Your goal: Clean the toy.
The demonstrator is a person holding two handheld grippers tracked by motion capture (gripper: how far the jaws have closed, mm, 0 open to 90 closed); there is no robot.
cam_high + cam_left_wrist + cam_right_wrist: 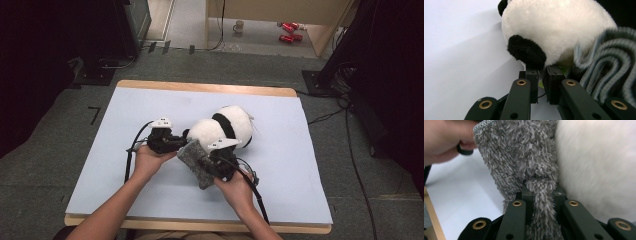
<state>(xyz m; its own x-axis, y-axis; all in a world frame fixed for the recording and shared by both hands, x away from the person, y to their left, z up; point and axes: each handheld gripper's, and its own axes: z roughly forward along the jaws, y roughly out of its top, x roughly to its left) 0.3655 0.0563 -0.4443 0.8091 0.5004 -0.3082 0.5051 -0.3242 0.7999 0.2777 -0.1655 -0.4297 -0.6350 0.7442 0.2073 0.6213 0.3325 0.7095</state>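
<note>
Your right claw (541,195) pinches the soft, light grey cloth (524,157) by a fold — your left claw (541,75), nearly pressed together, nips the plush panda (554,30), squashy too, so grip deep.

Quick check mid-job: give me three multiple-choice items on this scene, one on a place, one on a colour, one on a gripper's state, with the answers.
1. Where does the panda toy lie?
A. on the table
B. on the floor
C. in a box

2. What colour is the cloth?
A. red
B. grey
C. yellow

3. What is the right gripper doing?
A. standing wide open
B. pinching the cloth
C. holding a cup

Answers: 1 A, the high view shows the toy on the pale tabletop. 2 B, the fuzzy fabric is grey in every view. 3 B, a grey fold sits clamped between its jaws in the right gripper view.
</note>
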